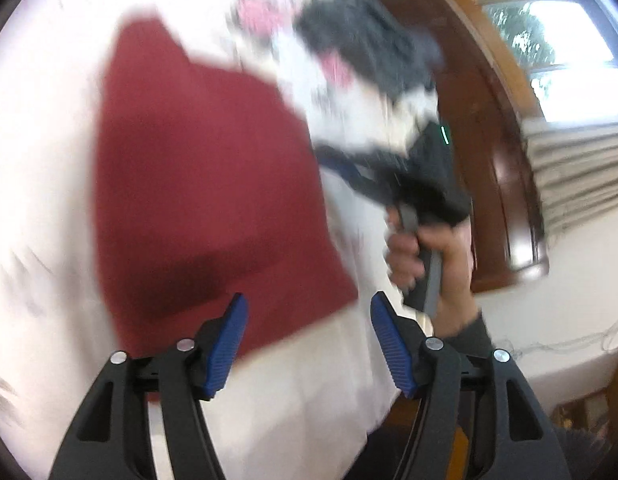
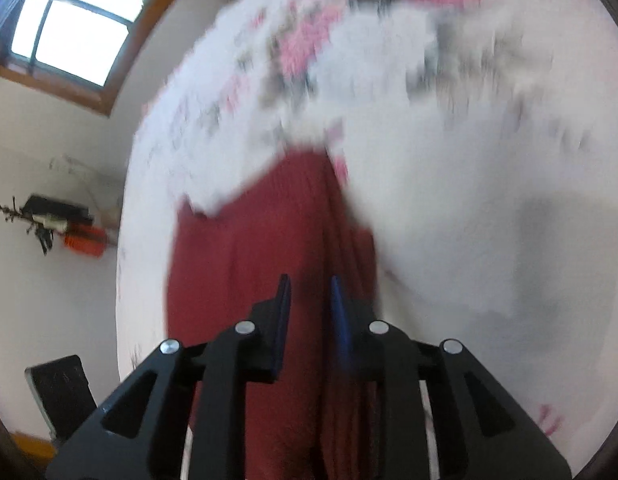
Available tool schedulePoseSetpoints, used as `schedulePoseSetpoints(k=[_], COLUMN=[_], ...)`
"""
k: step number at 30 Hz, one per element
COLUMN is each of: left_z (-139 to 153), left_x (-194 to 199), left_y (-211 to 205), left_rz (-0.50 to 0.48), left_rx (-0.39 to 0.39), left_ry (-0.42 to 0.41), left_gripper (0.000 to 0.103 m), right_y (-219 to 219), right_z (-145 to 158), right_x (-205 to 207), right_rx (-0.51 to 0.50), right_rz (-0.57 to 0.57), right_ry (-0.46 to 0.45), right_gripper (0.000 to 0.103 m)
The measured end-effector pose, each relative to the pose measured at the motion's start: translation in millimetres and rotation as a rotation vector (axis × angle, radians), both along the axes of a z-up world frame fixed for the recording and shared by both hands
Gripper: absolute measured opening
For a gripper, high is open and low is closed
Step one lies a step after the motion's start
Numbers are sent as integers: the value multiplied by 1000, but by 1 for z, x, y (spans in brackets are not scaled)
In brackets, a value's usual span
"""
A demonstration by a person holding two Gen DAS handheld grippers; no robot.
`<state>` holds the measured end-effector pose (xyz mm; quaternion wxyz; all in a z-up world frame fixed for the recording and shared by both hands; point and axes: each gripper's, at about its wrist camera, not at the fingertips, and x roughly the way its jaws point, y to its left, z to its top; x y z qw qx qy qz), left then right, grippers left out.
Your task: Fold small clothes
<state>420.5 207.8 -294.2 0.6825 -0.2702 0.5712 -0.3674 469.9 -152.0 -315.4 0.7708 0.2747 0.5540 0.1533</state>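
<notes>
A dark red cloth (image 1: 205, 184) lies spread on a white flowered bedsheet (image 1: 41, 160). My left gripper (image 1: 305, 312) hovers open over the cloth's near corner, nothing between its blue pads. A hand (image 1: 441, 256) holds my right gripper (image 1: 349, 168) at the cloth's right edge. In the right wrist view the right gripper (image 2: 309, 284) is nearly closed, with a raised ridge of the red cloth (image 2: 249, 248) in the narrow gap. Both views are blurred by motion.
A dark grey garment (image 1: 369, 36) lies crumpled at the far side of the sheet (image 2: 469, 160). A brown wooden headboard (image 1: 481, 120) and a window (image 1: 569, 52) stand beyond the bed. Left of the bed a black chair (image 2: 61, 392) stands on the floor.
</notes>
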Motion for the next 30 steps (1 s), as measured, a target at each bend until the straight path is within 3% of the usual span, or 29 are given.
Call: schedulePoseSetpoints(k=[4,6,8,10,12,14,17,18,20,21,23,27,28,29,30], left_z=[-9,-23,-42,-55,-57,-45,-23,-24,-37,-51,-53,-20,-13,-9,-11], left_x=[55,75,89,95,96,92,68,61,54,52,51,39,30,19,7], left_y=[31,24,9,4,2,5,1,-4,-22,-29,-31,-14,-4,7,22], left_rz=[123,126,100,86,98,109,49,26,-8,-16,4,37,49,74,108], left_rx=[-2,26,76,110,116,105,-7,-1,91,136,146,55,38,27,27], left_ry=[35,64,105,124,132,111,46,42,56,72,81,44,21,5,4], left_gripper=[64,64,64,64,64,64,64,64,63,62,62,68,76,83,83], right_y=[35,50,47,31,31,35,49,52,48,40,27,20,22,24,31], right_z=[10,-11,-36,-47,-30,-9,5,-2,-21,-29,-18,20,21,18,5], right_x=[16,22,25,22,16,0,-37,-49,-58,-59,-65,-93,-100,-106,-110], right_rx=[34,-21,-117,-66,-113,-64,4,-26,-114,-119,-101,20,39,52,49], right_rz=[106,154,153,122,127,158,280,315,314,285,226,250,265,281,310], right_ry=[-13,46,90,108,77,41,6,18,42,52,56,-6,-3,11,47], right_gripper=[22,16,0,0,0,9,10,5,0,0,0,11,15,25,29])
